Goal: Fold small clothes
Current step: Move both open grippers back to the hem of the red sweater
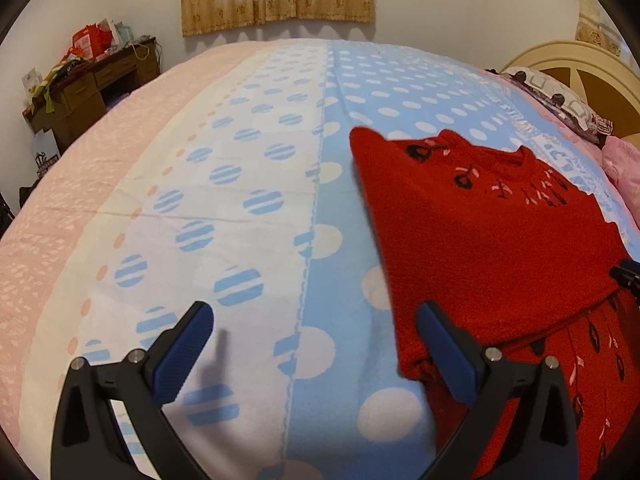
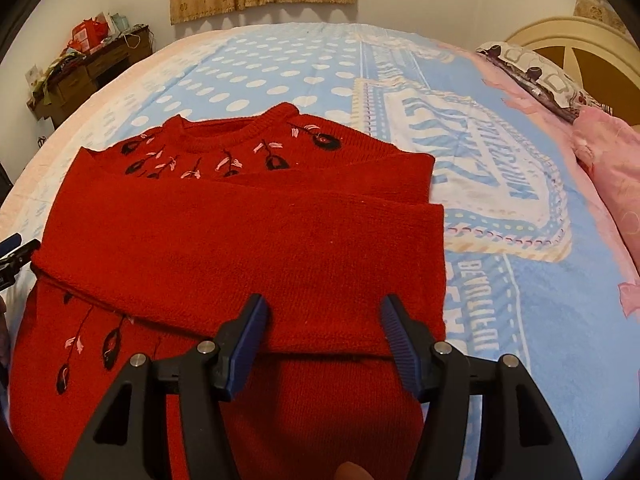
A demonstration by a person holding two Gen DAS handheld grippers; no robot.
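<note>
A small red knit sweater [image 2: 248, 240] with black and pink flower embroidery lies flat on the bed, its sleeves folded across the chest. It also shows in the left wrist view [image 1: 492, 248] at the right. My left gripper [image 1: 316, 320] is open and empty, just above the blanket at the sweater's left edge, its right finger [image 1: 448, 348] over the sleeve cuff. My right gripper [image 2: 324, 316] is open and empty above the sweater's lower middle. The left gripper's tip shows at the left edge of the right wrist view [image 2: 14, 250].
A blue and white dotted blanket [image 1: 248, 184] covers the bed, with pink bedding [image 2: 612, 184] and a patterned pillow [image 2: 536, 76] at the right by the headboard [image 2: 580, 40]. A cluttered wooden desk [image 1: 92, 80] stands at the far left wall.
</note>
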